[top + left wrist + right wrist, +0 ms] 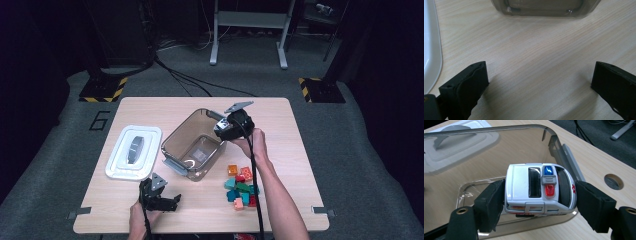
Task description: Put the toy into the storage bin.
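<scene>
Wooden table (280, 130): right hand-held gripper (540, 195) grasps a toy ambulance (540, 188) above the clear container (499, 150); left hand-held gripper (539, 82) is released.

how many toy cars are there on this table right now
1. A white toy ambulance is clamped between the right gripper jaws, held above the open clear container. Others might be hidden among the building blocks.

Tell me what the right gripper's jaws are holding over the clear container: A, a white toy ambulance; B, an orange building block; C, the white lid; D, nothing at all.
A: in the right gripper view the right gripper is clamped on a white toy ambulance with blue and red roof lights, above the clear container.
</scene>
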